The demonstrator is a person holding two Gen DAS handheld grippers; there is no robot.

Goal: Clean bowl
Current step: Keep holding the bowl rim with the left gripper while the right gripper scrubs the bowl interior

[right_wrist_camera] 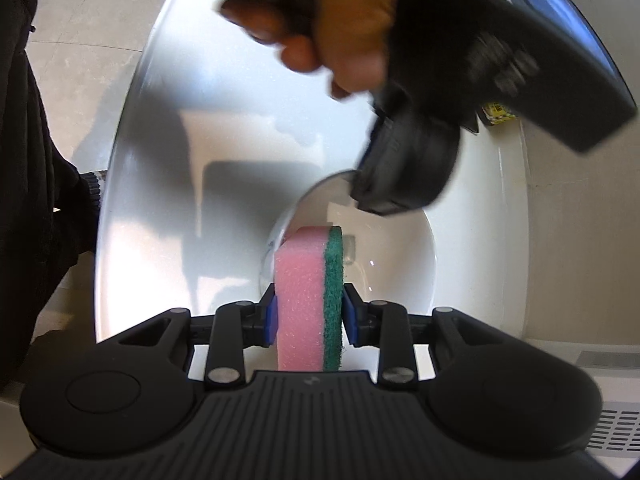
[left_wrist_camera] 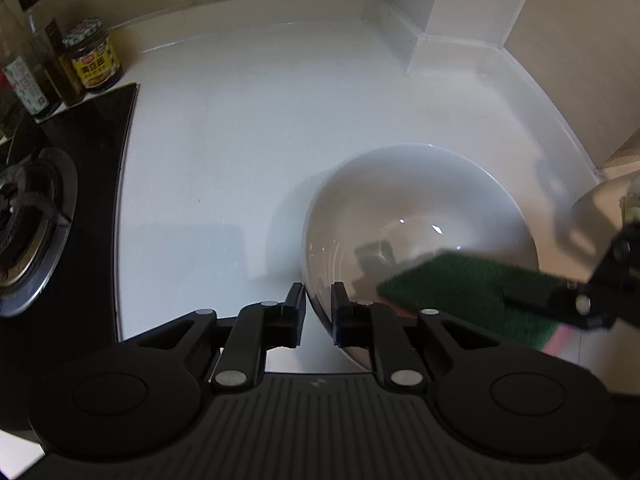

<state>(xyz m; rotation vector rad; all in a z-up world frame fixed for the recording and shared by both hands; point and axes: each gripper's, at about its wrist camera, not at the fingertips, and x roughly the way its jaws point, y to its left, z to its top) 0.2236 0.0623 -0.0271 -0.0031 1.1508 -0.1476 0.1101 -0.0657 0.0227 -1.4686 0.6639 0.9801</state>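
Note:
A white bowl [left_wrist_camera: 420, 208] rests on the white counter [left_wrist_camera: 240, 140]. My left gripper [left_wrist_camera: 319, 312] is shut on the bowl's near rim, one finger outside and one inside. My right gripper [right_wrist_camera: 309, 312] is shut on a pink sponge with a green scouring side [right_wrist_camera: 308, 300]. In the left wrist view the green side of the sponge [left_wrist_camera: 460, 284] reaches into the bowl from the right. In the right wrist view the bowl [right_wrist_camera: 392, 256] lies just beyond the sponge, with the left gripper and the hand holding it [right_wrist_camera: 400, 140] above.
A black gas hob with a burner [left_wrist_camera: 28, 232] is at the left. Bottles and a jar [left_wrist_camera: 92, 56] stand at the back left. The counter meets walls at the back and right, with a boxed corner [left_wrist_camera: 460, 8].

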